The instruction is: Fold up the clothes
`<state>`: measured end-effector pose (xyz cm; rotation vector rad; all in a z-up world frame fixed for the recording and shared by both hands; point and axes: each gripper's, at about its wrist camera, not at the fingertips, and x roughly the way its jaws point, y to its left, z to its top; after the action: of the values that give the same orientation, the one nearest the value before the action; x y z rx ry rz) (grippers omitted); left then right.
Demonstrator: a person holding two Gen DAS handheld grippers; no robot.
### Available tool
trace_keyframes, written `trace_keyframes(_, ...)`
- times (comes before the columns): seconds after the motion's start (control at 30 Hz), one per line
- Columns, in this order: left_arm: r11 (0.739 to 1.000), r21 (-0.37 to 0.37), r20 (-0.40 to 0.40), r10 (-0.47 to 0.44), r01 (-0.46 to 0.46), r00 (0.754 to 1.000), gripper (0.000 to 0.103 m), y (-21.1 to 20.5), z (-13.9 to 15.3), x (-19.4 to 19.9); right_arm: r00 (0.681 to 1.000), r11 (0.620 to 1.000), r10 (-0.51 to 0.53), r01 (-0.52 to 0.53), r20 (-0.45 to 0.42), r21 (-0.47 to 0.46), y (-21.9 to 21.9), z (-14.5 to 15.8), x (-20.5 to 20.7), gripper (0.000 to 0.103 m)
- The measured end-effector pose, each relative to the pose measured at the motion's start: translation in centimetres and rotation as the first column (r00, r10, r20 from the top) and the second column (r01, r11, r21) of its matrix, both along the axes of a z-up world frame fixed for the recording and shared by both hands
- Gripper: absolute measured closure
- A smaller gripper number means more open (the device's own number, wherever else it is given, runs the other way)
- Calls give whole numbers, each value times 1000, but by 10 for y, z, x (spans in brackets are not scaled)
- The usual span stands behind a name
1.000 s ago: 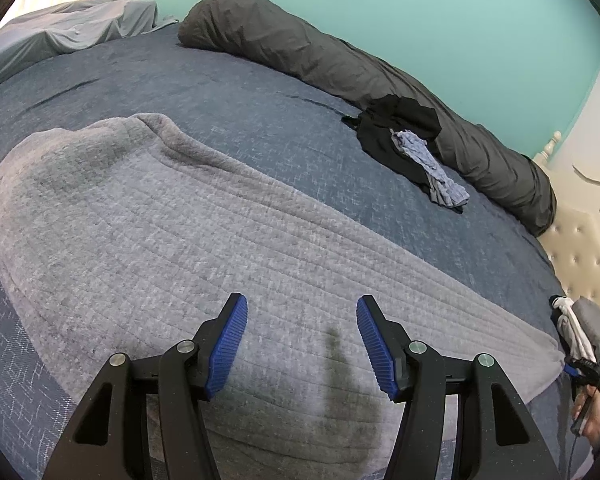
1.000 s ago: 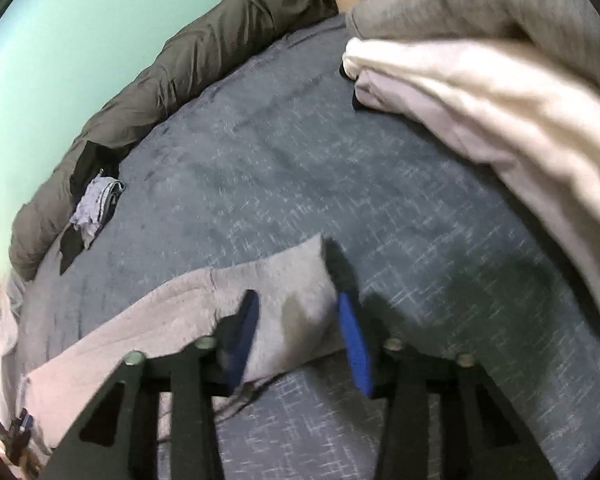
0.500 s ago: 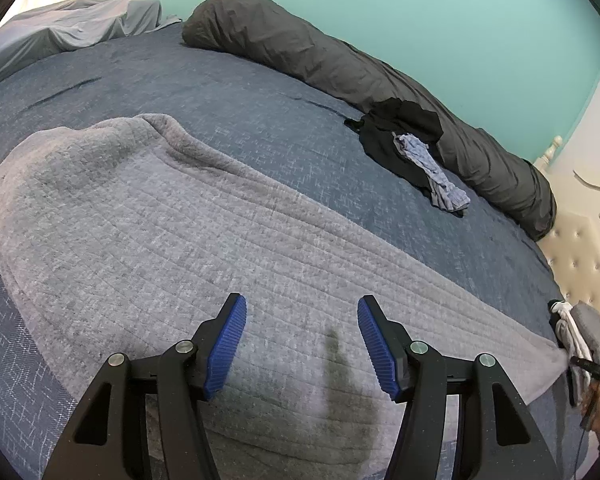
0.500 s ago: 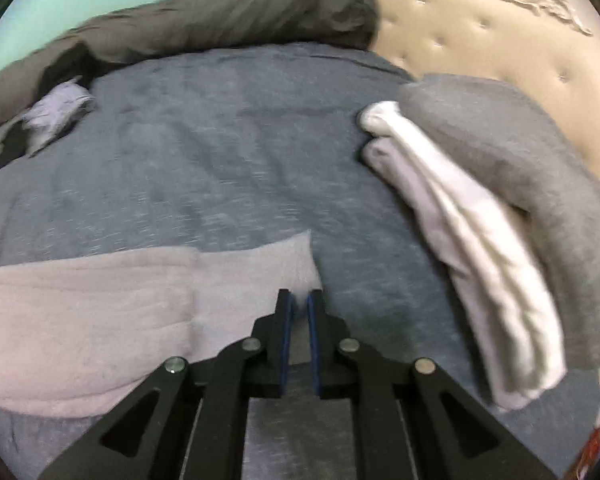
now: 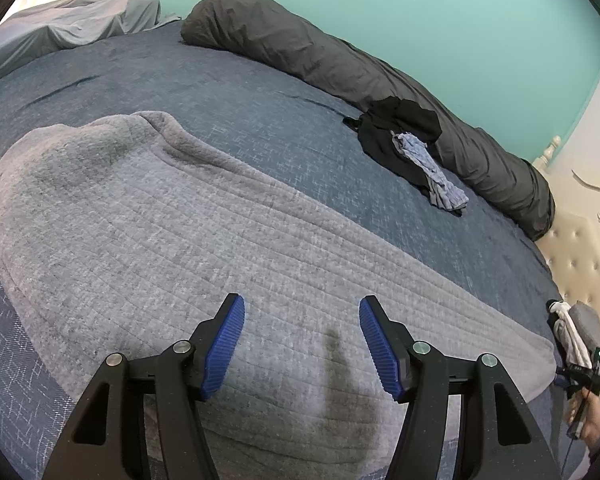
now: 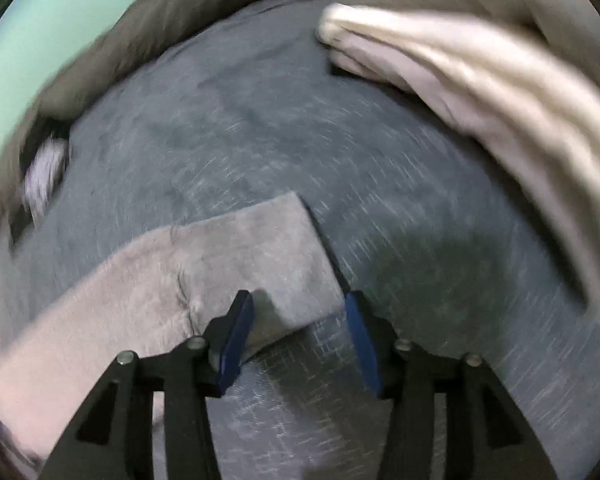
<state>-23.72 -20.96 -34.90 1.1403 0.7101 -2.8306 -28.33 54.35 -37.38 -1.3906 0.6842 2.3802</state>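
Note:
A long grey fleece garment (image 5: pixel 204 248) lies flat across the dark blue bed (image 5: pixel 228 96). My left gripper (image 5: pixel 302 344) is open and empty, hovering just above the garment's near side. In the blurred right wrist view, my right gripper (image 6: pixel 300 336) is open over the garment's end corner (image 6: pixel 276 256), its jaws on either side of the corner edge, holding nothing. The right gripper also shows in the left wrist view (image 5: pixel 580 372) at the garment's far right end.
A long dark grey rolled duvet (image 5: pixel 380 68) lies along the teal wall. A black garment (image 5: pixel 396 136) with a blue-grey cloth (image 5: pixel 432 172) on it lies beside the duvet. Folded white and grey clothes (image 6: pixel 480 80) are stacked by the cream headboard (image 5: pixel 584 256).
My right gripper was shut half a second ago and is now open over the garment's corner; its view is swinging. My left gripper has hardly moved.

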Motion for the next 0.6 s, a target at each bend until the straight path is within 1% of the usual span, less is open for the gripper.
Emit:
trace_keyframes(0.1,1000,0,2,-1,1,1000,39,1,-1,-1,998,991,-54,52,-12,-126,5,-13,8,53)
trace_keyframes(0.17,1000,1,2,-1,1,1000,39,1,-1,-1,996,985,-79,73,-30,-159,6,-14,13,52)
trace_keyframes(0.2,1000,1,3,-1,1,1000,38,1,-1,-1,995,980,-93,84,-44,-180,7,-14,14,49)
trace_keyframes(0.23,1000,1,1,-2,2,1000,38,2,-1,-1,993,973,-108,94,-56,-213,9,-15,15,47)
trace_keyframes(0.3,1000,0,0,-2,2,1000,38,2,-1,0,987,954,-142,115,-81,-277,13,-17,15,47)
trace_keyframes(0.37,1000,0,-2,-2,2,1000,38,2,-1,0,981,947,-162,124,-105,-296,12,-16,15,47)
trace_keyframes(0.47,1000,-9,-9,3,-3,1000,38,2,0,1,981,953,-161,126,-106,-277,10,-15,9,45)
trace_keyframes(0.5,1000,-13,-8,2,-2,1000,38,2,0,0,981,954,-159,123,-114,-272,9,-14,6,54)
trace_keyframes(0.53,1000,-13,-7,1,-1,1000,38,2,0,0,980,958,-152,114,-127,-263,9,-14,3,70)
trace_keyframes(0.57,1000,-12,-7,2,-2,1000,38,1,0,0,980,962,-145,106,-140,-253,8,-12,1,76)
trace_keyframes(0.6,1000,-12,-5,4,-4,1000,38,0,-1,0,978,967,-136,97,-156,-236,8,-9,2,86)
